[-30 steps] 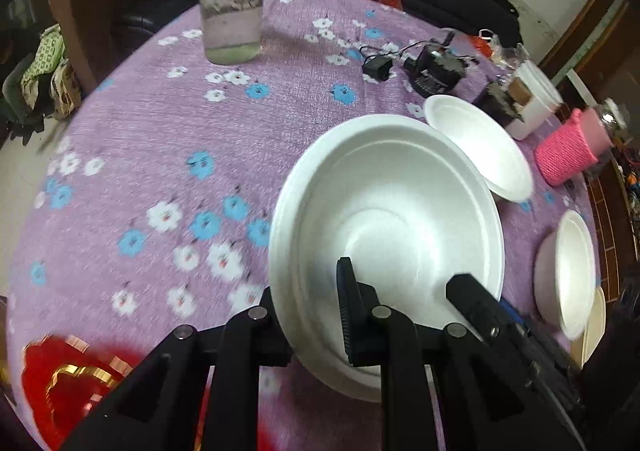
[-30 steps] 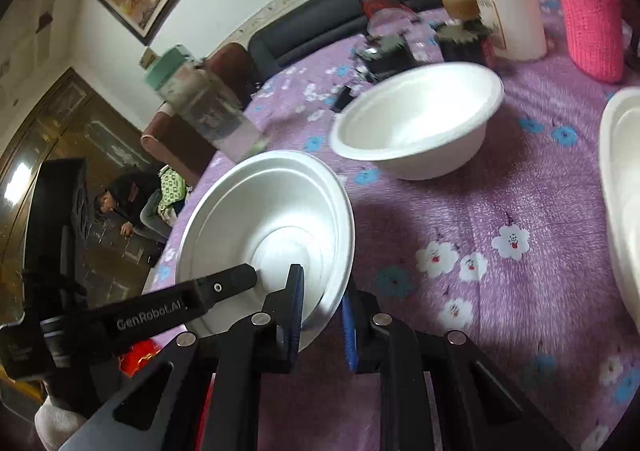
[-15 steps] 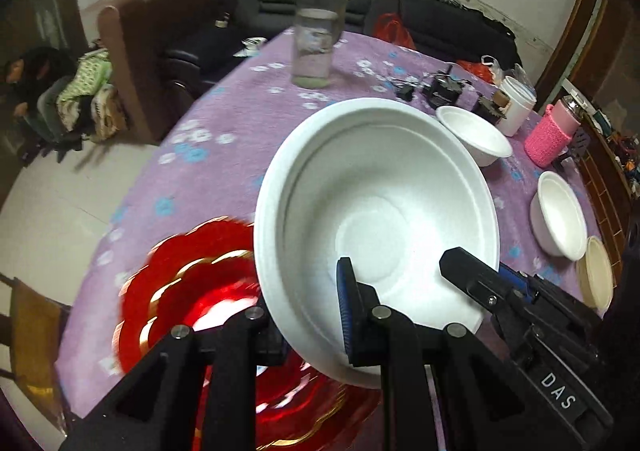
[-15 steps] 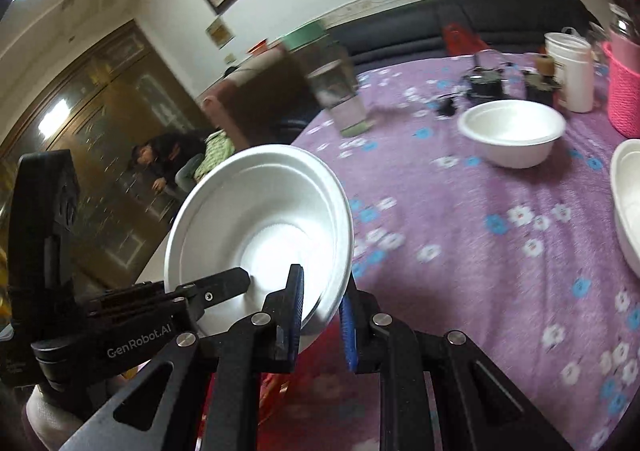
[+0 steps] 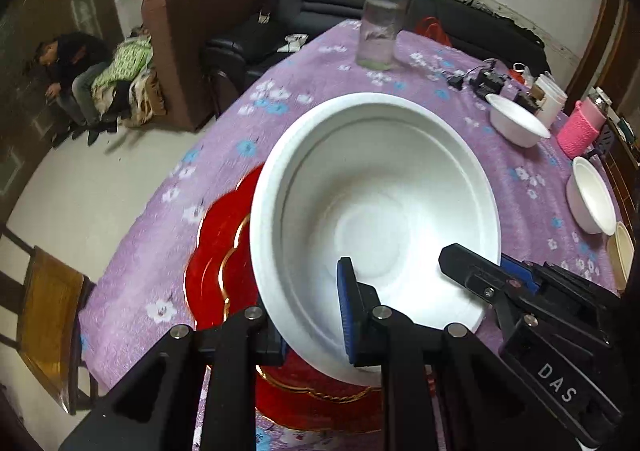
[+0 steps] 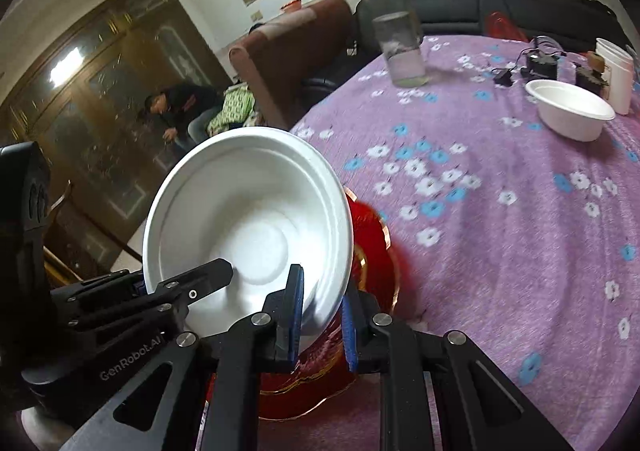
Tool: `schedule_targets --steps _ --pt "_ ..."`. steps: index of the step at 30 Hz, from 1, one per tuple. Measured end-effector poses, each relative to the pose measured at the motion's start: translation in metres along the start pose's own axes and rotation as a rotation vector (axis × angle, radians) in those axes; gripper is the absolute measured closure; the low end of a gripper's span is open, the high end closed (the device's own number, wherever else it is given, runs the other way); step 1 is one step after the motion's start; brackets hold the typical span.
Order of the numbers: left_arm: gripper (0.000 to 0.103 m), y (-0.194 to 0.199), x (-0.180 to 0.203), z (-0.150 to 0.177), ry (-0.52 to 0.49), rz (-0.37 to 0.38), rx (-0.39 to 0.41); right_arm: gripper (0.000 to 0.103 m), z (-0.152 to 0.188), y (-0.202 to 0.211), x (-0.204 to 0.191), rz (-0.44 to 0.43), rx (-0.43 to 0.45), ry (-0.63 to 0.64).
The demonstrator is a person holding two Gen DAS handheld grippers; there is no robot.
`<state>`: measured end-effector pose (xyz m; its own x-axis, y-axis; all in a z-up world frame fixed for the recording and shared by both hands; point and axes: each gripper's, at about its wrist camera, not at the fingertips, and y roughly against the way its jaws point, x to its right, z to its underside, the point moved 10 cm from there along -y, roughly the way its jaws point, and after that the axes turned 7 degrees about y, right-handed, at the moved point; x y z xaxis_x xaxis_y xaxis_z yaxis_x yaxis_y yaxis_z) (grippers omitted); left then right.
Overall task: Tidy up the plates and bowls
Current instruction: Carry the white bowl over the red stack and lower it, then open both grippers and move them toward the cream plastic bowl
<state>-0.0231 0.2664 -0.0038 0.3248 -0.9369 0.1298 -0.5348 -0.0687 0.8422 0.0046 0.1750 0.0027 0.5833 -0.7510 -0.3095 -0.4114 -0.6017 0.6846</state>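
Both grippers hold one large white foam bowl (image 5: 376, 211) by its rim, tilted, above a red scalloped plate (image 5: 218, 271) with gold trim. My left gripper (image 5: 310, 321) is shut on the near rim. My right gripper (image 6: 320, 315) is shut on the bowl's (image 6: 248, 219) right rim, and its fingers (image 5: 472, 271) show in the left wrist view. The red plate (image 6: 376, 251) lies on the purple flowered tablecloth (image 6: 500, 211) near the table's edge. Two smaller white bowls (image 5: 516, 123) (image 5: 592, 199) sit farther right.
A glass jar (image 5: 380, 31) with a green lid stands at the far side. Black electronics with cables (image 5: 484, 81), a white cup (image 5: 550, 95) and a pink knitted holder (image 5: 580, 127) lie at the back right. A wooden chair (image 5: 44, 303) stands left of the table.
Both grippers have carried the large white bowl back and left across the table, from near the small bowls to above the red plate at the table's edge.
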Motion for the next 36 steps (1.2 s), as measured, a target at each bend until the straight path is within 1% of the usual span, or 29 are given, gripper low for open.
schedule_targets --steps 6,8,9,10,11,15,18,21,23,24,25,26,27,28,31,36 --pt "0.083 -0.023 -0.015 0.015 0.049 -0.007 -0.06 0.083 0.017 -0.026 -0.002 0.022 -0.07 0.008" --pt "0.079 -0.029 -0.02 0.018 0.063 -0.001 -0.077 0.083 0.019 -0.031 -0.003 0.025 -0.08 0.011" --pt "0.073 -0.03 -0.02 0.019 0.072 0.011 -0.084 0.083 0.019 -0.032 -0.004 0.029 -0.08 0.019" --pt "0.066 -0.031 -0.021 0.02 0.08 0.025 -0.088 0.083 0.019 -0.033 -0.006 0.033 -0.081 0.027" --pt "0.062 -0.03 -0.02 0.02 0.092 0.05 -0.089 0.083 0.019 -0.033 -0.008 0.04 -0.083 0.04" --pt "0.048 -0.022 -0.028 0.017 0.125 0.085 -0.054 0.084 0.018 -0.036 -0.008 0.071 -0.087 0.065" --pt "0.037 -0.016 -0.03 0.014 0.155 0.14 -0.043 0.084 0.02 -0.038 -0.007 0.074 -0.094 0.052" --pt "0.034 -0.007 -0.033 0.009 0.17 0.146 -0.007 0.084 0.017 -0.039 -0.008 0.069 -0.086 0.052" --pt "0.033 0.001 -0.034 0.006 0.174 0.153 0.019 0.082 0.017 -0.039 -0.01 0.06 -0.078 0.039" --pt "0.033 0.006 -0.034 0.004 0.179 0.159 0.034 0.077 0.016 -0.039 -0.011 0.055 -0.073 0.036" --pt "0.033 0.011 -0.035 0.003 0.185 0.164 0.047 0.067 0.016 -0.038 -0.013 0.054 -0.066 0.037" --pt "0.032 0.016 -0.036 0.003 0.19 0.167 0.058 0.062 0.014 -0.036 -0.014 0.056 -0.048 0.04" --pt "0.032 0.021 -0.038 0.002 0.199 0.17 0.075 0.052 0.013 -0.034 -0.015 0.059 -0.037 0.043" --pt "0.031 0.027 -0.04 0.001 0.207 0.17 0.094 0.048 0.011 -0.031 -0.016 0.066 -0.022 0.048" --pt "0.03 0.043 -0.043 -0.001 0.22 0.156 0.149 0.047 0.007 -0.023 -0.02 0.08 0.013 0.068" --pt "0.029 0.075 -0.037 -0.003 0.184 0.106 0.268 0.047 0.0 0.0 -0.019 0.085 0.074 0.071"
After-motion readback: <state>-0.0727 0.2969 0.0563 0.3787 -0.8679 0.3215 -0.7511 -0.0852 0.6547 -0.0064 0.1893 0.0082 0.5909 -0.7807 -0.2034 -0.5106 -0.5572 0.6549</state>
